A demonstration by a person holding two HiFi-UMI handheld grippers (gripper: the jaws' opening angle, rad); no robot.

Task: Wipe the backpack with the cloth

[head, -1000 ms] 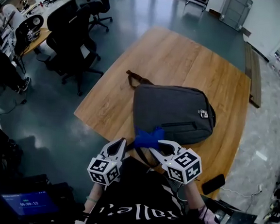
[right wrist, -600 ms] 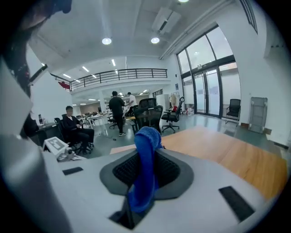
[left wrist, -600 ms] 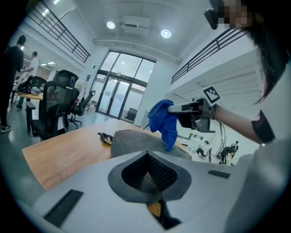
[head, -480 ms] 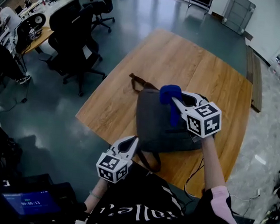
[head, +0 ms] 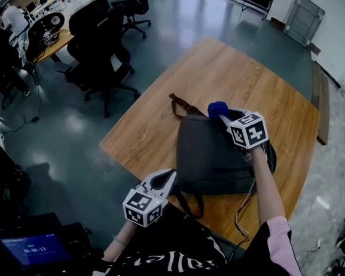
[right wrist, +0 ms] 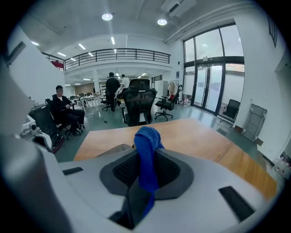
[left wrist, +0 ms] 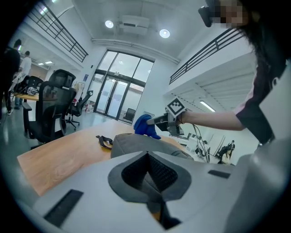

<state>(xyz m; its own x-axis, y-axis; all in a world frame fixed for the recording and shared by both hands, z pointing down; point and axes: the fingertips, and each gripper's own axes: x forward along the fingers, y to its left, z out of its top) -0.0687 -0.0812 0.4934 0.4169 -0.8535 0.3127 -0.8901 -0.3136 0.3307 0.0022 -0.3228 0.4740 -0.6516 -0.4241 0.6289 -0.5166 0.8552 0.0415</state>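
One change | blue cloth, clamped in right gripper, is carried to far edge of grey backpack | left gripper closed, empty | wiping judged imminent.

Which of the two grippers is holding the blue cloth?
The right gripper, shut on the blue cloth at the backpack's far end; the left gripper holds nothing.

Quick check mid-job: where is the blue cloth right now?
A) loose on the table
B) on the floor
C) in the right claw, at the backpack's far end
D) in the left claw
C: the right gripper view shows the cloth pinched in the right claw, and the head view puts it at the far end of the backpack.
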